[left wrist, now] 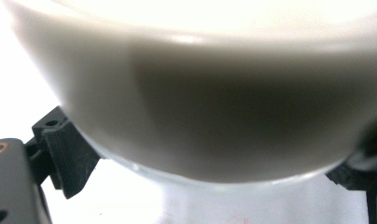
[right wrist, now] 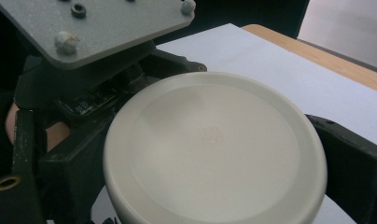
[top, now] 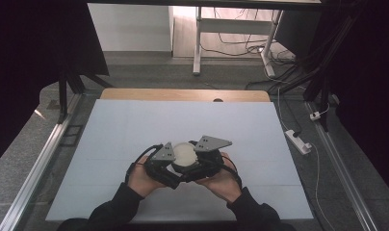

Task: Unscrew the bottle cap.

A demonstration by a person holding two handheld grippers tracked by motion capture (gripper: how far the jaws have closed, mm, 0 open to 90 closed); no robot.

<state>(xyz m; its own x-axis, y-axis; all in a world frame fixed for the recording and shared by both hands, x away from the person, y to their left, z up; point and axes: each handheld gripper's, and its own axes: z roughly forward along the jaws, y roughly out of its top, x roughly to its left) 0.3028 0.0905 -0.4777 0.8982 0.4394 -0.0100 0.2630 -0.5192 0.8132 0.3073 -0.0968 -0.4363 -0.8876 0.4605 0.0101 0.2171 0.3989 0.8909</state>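
Observation:
A white round container [top: 185, 153] with a flat lid [right wrist: 214, 149] is held just above the white table top [top: 135, 125], near its front middle. My left gripper [top: 172, 167] comes at it from the left. The container's curved side wall [left wrist: 214, 107] sits between the left jaws, which press against it low on each side. From the right, my right gripper [top: 198, 166] is shut on the same container, with a black jaw against each side of the lid's rim. In the right gripper view, the left gripper's grey plate [right wrist: 98, 23] shows just behind the lid.
The white sheet covers a wooden table whose far edge [top: 183, 94] shows. A power strip [top: 298, 141] and cables lie on the floor to the right. A white desk frame [top: 231, 29] stands behind, and dark curtains hang on both sides.

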